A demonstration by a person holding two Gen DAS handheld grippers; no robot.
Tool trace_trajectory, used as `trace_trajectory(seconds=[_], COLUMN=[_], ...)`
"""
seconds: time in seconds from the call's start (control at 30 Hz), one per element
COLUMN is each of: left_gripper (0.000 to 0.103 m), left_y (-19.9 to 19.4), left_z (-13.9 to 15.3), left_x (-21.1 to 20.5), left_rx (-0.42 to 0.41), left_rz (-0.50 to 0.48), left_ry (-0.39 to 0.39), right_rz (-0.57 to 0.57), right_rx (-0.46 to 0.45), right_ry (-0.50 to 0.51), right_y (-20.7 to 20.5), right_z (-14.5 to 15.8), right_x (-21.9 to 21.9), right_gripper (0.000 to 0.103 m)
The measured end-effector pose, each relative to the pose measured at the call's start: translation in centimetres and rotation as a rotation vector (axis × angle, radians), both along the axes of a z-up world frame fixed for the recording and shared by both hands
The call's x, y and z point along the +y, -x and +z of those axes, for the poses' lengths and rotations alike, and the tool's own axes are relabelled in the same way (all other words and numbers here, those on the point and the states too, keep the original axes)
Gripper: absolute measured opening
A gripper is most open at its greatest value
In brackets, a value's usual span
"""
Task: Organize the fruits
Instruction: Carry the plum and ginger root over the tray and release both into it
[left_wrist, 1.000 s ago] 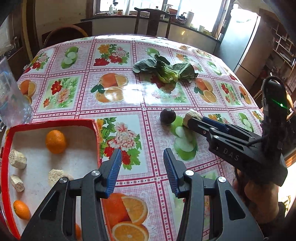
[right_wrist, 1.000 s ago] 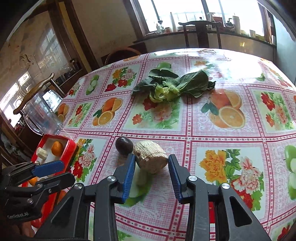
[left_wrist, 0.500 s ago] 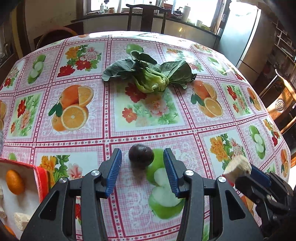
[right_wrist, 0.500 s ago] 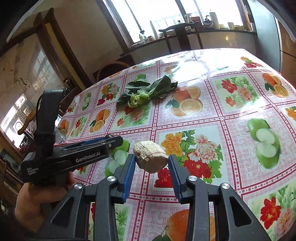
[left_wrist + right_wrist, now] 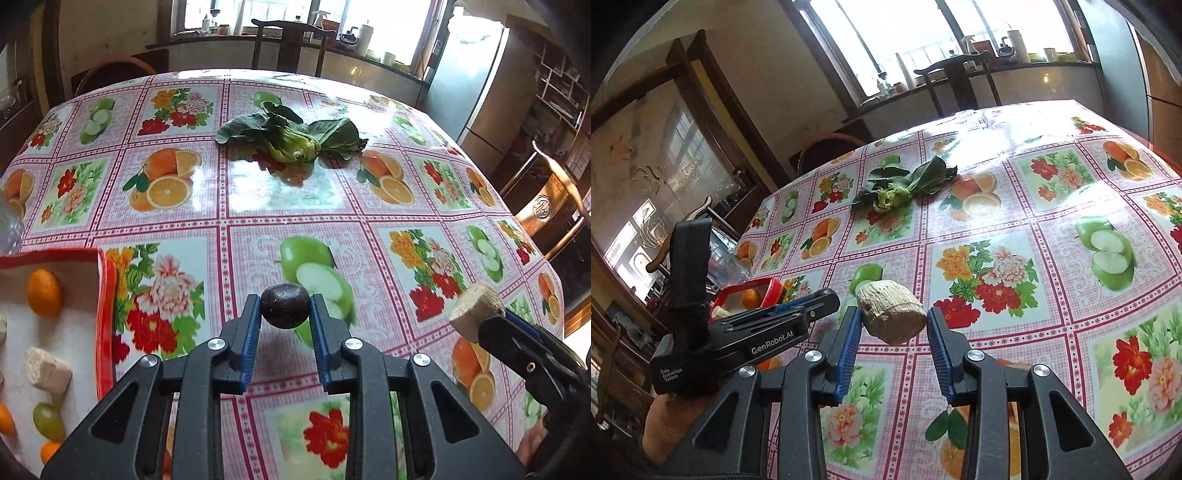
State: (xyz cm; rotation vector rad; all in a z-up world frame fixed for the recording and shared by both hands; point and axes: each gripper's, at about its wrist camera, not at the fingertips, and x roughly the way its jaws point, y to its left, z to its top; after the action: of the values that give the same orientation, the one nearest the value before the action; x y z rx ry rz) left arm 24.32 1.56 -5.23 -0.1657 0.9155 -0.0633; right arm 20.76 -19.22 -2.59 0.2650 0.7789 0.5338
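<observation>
Fruit-and-flower checked tablecloth (image 5: 288, 206), red-rimmed tray (image 5: 105, 295)

- Your left wrist view looks forward and steeply down along the left gripper (image 5: 284, 314), close above the table (image 5: 288, 199).
- Your right wrist view looks along the right gripper (image 5: 892, 325), angled less steeply.
- Both views share the leafy greens (image 5: 291, 138) (image 5: 901, 186), red tray (image 5: 105, 317) (image 5: 768, 286) and far chair (image 5: 288, 40) (image 5: 956, 79).
</observation>
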Motion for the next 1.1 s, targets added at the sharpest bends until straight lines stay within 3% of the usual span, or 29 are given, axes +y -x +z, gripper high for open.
trace_trajectory(seconds=[0.2,0.4,1.1], left_gripper=[0.024,0.024,0.024], left_y=[4.4,8.1,17.7], left_z=[1.0,2.2,4.1], left_x=[0.1,0.4,4.1], left_rx=[-0.034,-0.067,-0.129], left_rz=[0.003,0.016,0.106], left_ry=[0.034,0.017,0.022], right_rz=[0.028,0.062,0.203], right_rx=[-0.023,-0.047,-0.090], right_ry=[-0.003,-0.005,0.014], right_y=[2.8,5.4,13.3], right_z=[1.0,1.8,3.3], right_x=[0.5,1.4,5.6], right_gripper=[0.037,0.037,0.037])
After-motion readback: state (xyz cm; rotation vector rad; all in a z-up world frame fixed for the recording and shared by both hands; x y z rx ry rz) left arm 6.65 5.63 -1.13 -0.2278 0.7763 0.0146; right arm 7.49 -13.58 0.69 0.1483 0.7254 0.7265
